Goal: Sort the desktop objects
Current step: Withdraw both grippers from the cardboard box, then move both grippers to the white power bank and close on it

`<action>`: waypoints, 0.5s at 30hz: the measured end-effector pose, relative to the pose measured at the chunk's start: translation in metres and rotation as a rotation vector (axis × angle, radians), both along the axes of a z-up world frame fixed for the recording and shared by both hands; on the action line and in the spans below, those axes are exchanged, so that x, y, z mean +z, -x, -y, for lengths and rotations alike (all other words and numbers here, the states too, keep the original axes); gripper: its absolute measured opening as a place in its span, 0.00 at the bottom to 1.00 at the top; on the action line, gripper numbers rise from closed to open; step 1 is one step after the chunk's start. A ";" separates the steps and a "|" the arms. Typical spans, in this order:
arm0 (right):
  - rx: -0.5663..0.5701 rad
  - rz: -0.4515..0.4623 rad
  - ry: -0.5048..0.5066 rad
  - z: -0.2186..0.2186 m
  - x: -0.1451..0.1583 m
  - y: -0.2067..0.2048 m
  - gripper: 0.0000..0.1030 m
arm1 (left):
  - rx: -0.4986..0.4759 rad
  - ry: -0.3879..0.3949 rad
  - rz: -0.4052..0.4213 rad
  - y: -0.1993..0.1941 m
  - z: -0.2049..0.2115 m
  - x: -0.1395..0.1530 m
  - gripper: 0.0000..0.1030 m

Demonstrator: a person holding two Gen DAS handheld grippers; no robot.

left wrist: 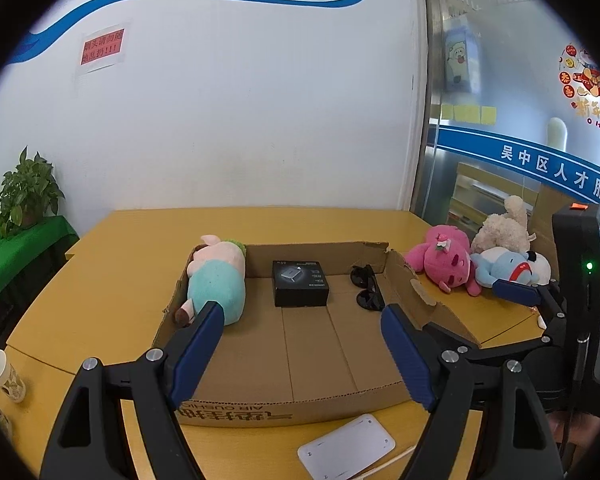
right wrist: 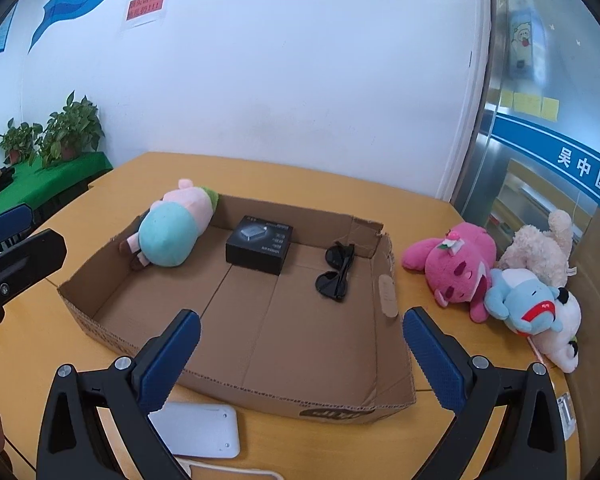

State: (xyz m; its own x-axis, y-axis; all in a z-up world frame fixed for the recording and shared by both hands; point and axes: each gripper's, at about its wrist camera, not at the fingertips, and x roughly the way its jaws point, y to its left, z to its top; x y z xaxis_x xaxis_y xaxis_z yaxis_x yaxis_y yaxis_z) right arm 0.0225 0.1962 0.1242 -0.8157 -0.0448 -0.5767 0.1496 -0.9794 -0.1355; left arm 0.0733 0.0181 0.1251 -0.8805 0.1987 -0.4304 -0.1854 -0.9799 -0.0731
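Observation:
A shallow cardboard box (left wrist: 260,404) (right wrist: 340,408) lies on the yellow table. In it are a pink-and-teal plush pig (left wrist: 216,280) (right wrist: 172,232), a small black box (left wrist: 300,288) (right wrist: 260,248) and black sunglasses (left wrist: 366,288) (right wrist: 336,272). A pink plush (left wrist: 444,264) (right wrist: 456,264), a cream plush (left wrist: 504,228) (right wrist: 540,248) and a blue-and-white plush (left wrist: 508,268) (right wrist: 536,304) lie on the table right of the box. My left gripper (left wrist: 302,320) and right gripper (right wrist: 302,324) are both open and empty, above the box's near edge.
A white flat device (left wrist: 346,446) (right wrist: 198,430) with a cord lies on the table in front of the box. A paper cup (left wrist: 4,376) stands at the table's left edge. Potted plants (right wrist: 56,132) stand on a green-covered stand at the left. A glass partition (right wrist: 540,120) is at the right.

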 end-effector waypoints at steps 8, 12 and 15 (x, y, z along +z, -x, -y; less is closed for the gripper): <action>0.059 0.095 0.042 -0.004 -0.033 -0.007 1.00 | -0.001 -0.034 0.151 -0.002 0.020 -0.041 0.79; 0.154 0.214 0.133 -0.022 -0.070 -0.009 1.00 | -0.022 -0.066 0.283 0.001 0.027 -0.075 0.79; 0.231 0.340 0.250 -0.034 -0.101 -0.007 1.00 | -0.055 -0.119 0.391 0.007 0.029 -0.102 0.78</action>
